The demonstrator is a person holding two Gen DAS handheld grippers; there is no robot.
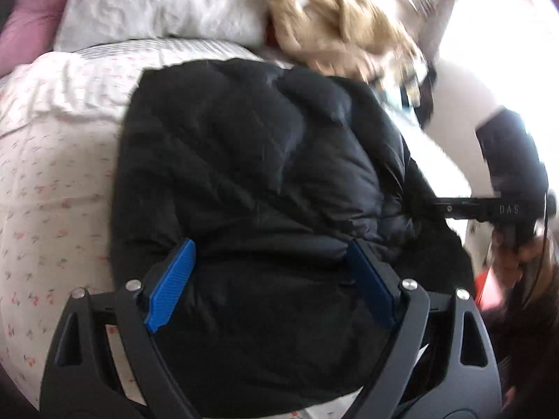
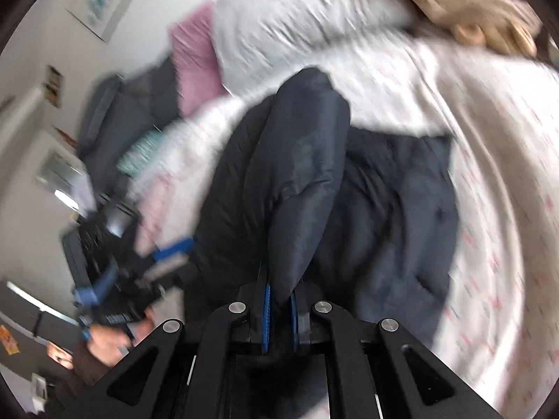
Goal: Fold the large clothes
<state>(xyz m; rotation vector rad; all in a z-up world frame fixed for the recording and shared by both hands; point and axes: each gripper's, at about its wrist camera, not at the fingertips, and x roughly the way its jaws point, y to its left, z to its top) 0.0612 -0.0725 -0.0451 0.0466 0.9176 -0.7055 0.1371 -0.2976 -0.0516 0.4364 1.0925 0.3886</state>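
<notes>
Jacket on the bed, a gripper at each side of its near end.

The jacket (image 1: 251, 160) lies on the bedspread (image 1: 52, 174), with a pillow (image 1: 150, 3) and a soft toy (image 1: 335, 24) behind it at the far end. The left gripper (image 1: 274, 279) stands over the jacket's near edge, jaws apart on either side of a fold. The right gripper (image 2: 279, 300) pinches a raised fold of the jacket; in the left wrist view it enters from the right.
</notes>
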